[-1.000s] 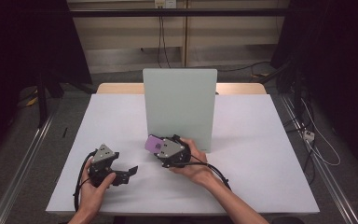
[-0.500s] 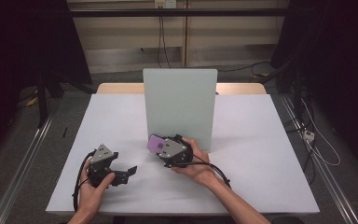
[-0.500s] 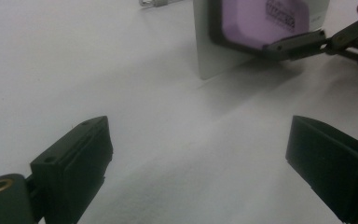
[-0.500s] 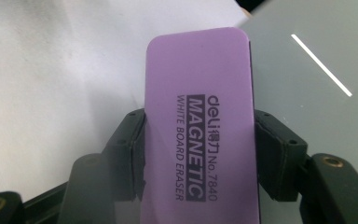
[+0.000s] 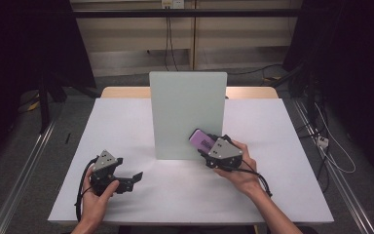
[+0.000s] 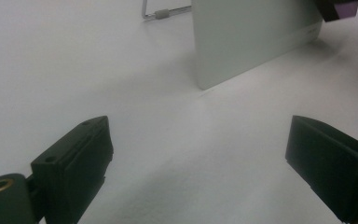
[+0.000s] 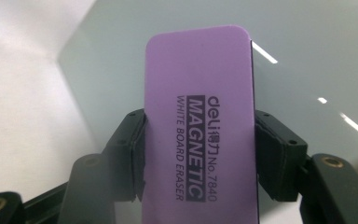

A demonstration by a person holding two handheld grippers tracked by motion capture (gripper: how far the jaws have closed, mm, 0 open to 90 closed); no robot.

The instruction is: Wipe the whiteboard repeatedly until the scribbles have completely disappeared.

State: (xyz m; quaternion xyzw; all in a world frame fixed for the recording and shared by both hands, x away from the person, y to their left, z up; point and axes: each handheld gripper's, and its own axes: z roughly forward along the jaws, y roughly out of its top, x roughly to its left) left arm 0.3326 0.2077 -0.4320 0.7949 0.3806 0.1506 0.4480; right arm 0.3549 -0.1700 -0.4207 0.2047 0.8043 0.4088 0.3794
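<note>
We see the right hand-held gripper (image 5: 205, 146) pinching a purple magnetic whiteboard eraser (image 7: 200, 126) by its long edges, against the lower right of the upright whiteboard (image 5: 187, 114). The left hand-held gripper (image 5: 135, 178) rests spread on the white surface (image 5: 282, 146), well apart.

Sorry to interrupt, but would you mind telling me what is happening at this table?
A person works with two handheld grippers. The right gripper is shut on a purple magnetic whiteboard eraser, held at the upright whiteboard on the white table. The left gripper rests open on the table, holding nothing.
</note>
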